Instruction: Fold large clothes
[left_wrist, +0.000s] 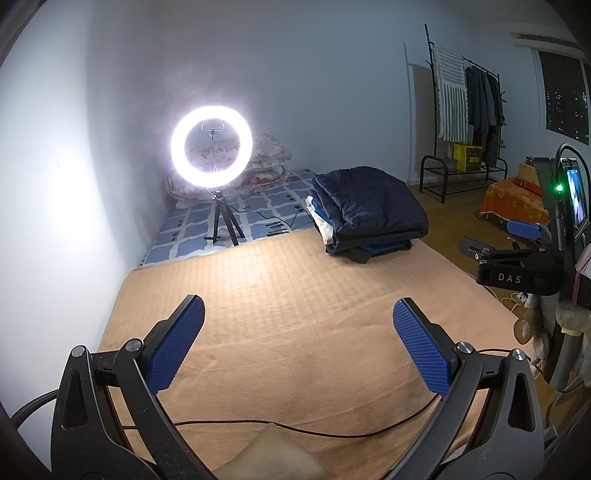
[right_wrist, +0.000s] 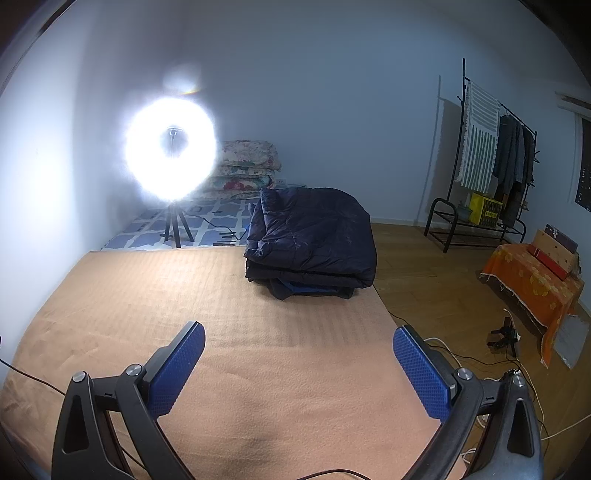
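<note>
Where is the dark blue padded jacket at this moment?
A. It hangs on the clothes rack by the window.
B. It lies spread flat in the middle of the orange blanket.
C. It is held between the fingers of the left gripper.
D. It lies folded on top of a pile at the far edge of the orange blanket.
D: the dark blue padded jacket lies folded on the pile of clothes at the far edge of the orange blanket; the left gripper and right gripper are both open and empty.

A stack of folded clothes (right_wrist: 312, 240) lies on the blanket (right_wrist: 184, 314) at its far edge, at about one o'clock. Behind the blanket, at eleven o'clock, a ring light (right_wrist: 170, 147) stands on its tripod, folded quilts (right_wrist: 247, 166) piled behind it. At two o'clock, a clothes rack (right_wrist: 491, 162) stands against the wall.
</note>
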